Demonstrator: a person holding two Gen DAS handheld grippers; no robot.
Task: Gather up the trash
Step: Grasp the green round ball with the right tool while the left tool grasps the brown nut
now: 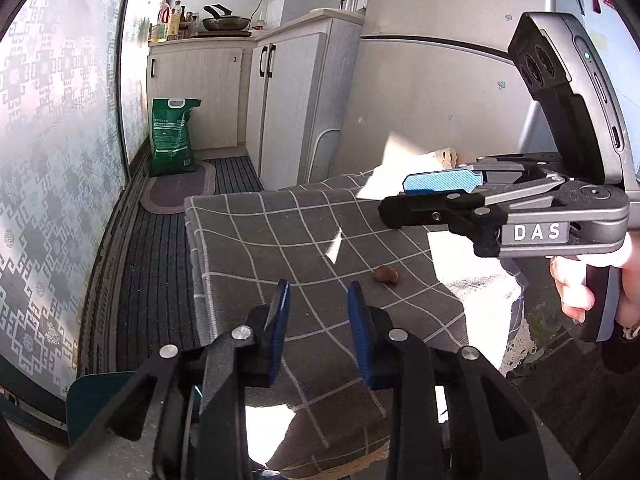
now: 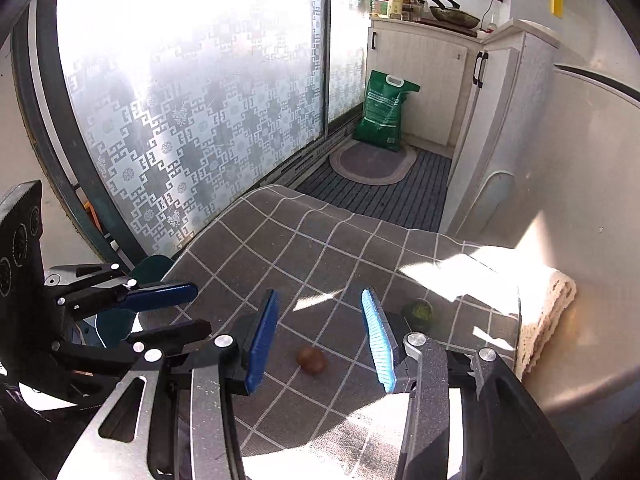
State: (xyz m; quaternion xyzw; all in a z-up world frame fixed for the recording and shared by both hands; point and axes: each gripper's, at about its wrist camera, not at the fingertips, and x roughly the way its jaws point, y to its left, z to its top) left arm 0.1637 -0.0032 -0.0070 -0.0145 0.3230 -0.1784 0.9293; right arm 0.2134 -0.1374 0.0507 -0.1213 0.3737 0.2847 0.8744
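While sunlight pours through the frosted patterned window point(image 2: 180, 120) along one side of this narrow kitchen, I stand over a small worktop covered in a grey cloth with a white grid point(image 1: 304, 248). Beyond its far edge a dark striped floor mat point(image 2: 384, 204) runs toward pale cabinets point(image 1: 200, 92), and a green sack point(image 2: 384, 112) stands upright on an oval rug point(image 2: 372, 164) in front of them. A pan point(image 1: 226, 22) and several bottles sit on top of the far cabinets. A pale, curved appliance wall point(image 2: 580, 208) rises just beside the cloth on the right.

Bright patches of sun fall across the near and right parts of the cloth. A cream crocheted mat point(image 2: 556, 312) hangs at the cloth's right edge.

My left claw point(image 1: 318, 304) hovers low over the near-left part of the worktop — its blue-padded fingers are parted and grip nothing. My right claw point(image 2: 324, 332) is spread wide too, and empty.

Two small bits of trash lie on the cloth. A brown, roundish scrap point(image 2: 311, 359) rests on a grey square, seen directly between my right claw's fingers and apart from both pads. A dark green, roundish lump point(image 2: 418, 311) sits just beyond the right finger — near the sunlit patch, and close to the brown scrap without touching it.
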